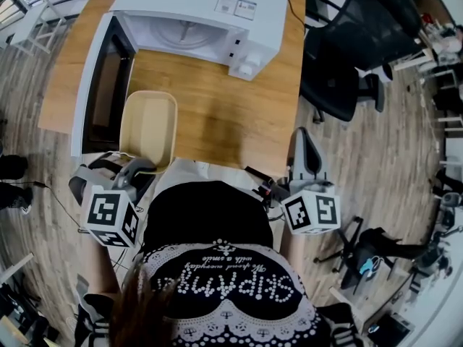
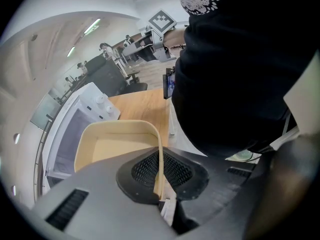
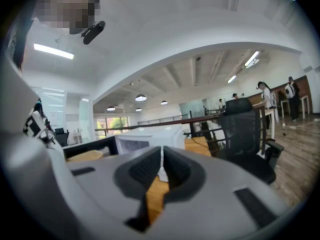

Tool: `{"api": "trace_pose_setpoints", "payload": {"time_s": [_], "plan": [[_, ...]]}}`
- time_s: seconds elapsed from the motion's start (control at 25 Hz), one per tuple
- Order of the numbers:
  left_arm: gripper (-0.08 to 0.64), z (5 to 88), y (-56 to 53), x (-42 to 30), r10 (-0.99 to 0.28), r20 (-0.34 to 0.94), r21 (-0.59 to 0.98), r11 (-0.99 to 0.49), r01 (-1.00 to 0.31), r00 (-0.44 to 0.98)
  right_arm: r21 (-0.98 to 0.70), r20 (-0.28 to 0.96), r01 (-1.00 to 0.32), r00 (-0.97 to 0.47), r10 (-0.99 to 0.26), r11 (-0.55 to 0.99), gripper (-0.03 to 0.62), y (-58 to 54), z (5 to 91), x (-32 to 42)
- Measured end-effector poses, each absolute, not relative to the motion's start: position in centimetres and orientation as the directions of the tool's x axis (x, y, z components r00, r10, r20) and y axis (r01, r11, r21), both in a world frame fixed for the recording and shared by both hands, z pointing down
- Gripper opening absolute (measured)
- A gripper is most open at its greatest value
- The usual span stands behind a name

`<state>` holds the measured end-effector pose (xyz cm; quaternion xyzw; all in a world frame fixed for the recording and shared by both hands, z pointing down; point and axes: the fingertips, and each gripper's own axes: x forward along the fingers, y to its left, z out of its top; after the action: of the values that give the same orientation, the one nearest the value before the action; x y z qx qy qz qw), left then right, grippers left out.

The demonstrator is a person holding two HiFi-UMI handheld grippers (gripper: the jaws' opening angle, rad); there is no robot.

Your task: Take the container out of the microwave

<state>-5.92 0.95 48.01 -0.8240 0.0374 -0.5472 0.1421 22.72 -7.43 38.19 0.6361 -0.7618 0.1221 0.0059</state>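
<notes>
Head view steeply down on table; gripper views low, close; all share microwave.

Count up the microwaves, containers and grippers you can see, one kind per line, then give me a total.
white microwave: 1
beige container: 1
grippers: 2 (left gripper, right gripper)
Total: 4

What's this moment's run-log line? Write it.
left tool: shut on beige container rim | beige container: outside microwave | door: open | right tool: shut, empty
</notes>
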Motion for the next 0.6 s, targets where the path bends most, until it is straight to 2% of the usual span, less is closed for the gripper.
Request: {"api": "trace_pose_setpoints", "payload": {"time_s": [0.6], "plan": [[0.035, 48.97, 0.77, -5.51, -0.195, 0.904, -0.252, -0.962, 0.106, 0.38, -0.18, 0.169, -0.969, -0.201, -0.965, 0.17, 0.036, -8.11, 38.53, 22.81]]}}
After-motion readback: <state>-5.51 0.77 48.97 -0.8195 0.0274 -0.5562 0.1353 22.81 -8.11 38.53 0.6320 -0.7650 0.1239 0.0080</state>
